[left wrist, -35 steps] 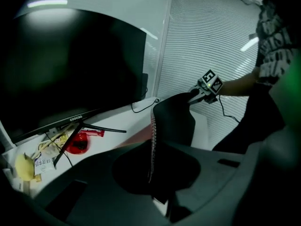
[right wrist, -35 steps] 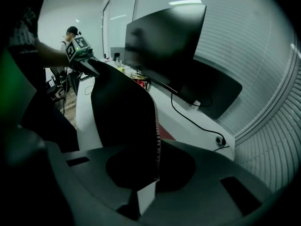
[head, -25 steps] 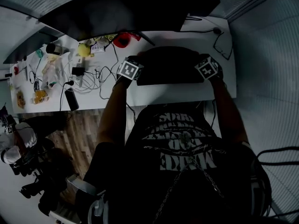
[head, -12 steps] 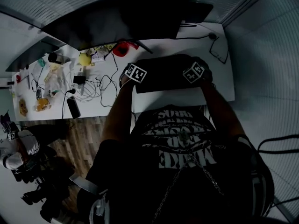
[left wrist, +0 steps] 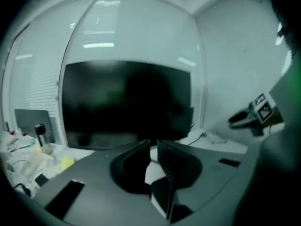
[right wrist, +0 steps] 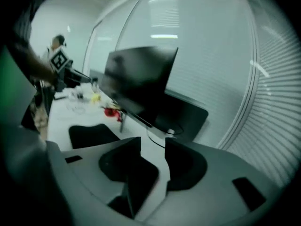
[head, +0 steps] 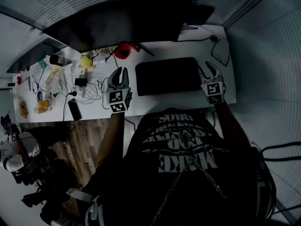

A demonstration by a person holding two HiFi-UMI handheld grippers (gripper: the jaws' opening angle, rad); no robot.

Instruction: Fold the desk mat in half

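The desk mat (head: 167, 75) is a dark rectangle lying flat on the white desk (head: 160, 98) in front of the monitor; its corner also shows in the right gripper view (right wrist: 91, 134). My left gripper (head: 120, 70) hovers to the left of the mat, clear of it. Its jaws (left wrist: 154, 147) have just been closing to a narrow gap, with nothing between them. My right gripper (head: 210, 66) is lifted off the mat's right end. Its jaws (right wrist: 153, 145) have just been opening, and they hold nothing.
A big dark monitor (head: 117, 22) stands at the back of the desk. Left of the mat lie a red object (head: 123, 51), a yellow ball (head: 84, 60), tangled cables (head: 94, 81) and a black device (head: 72, 108). A cable (head: 218, 46) runs at the back right corner.
Both grippers were on the mat with jaws nearly shut. They have let go, risen and drawn outward and back to either side. The mat now lies flat on the desk.
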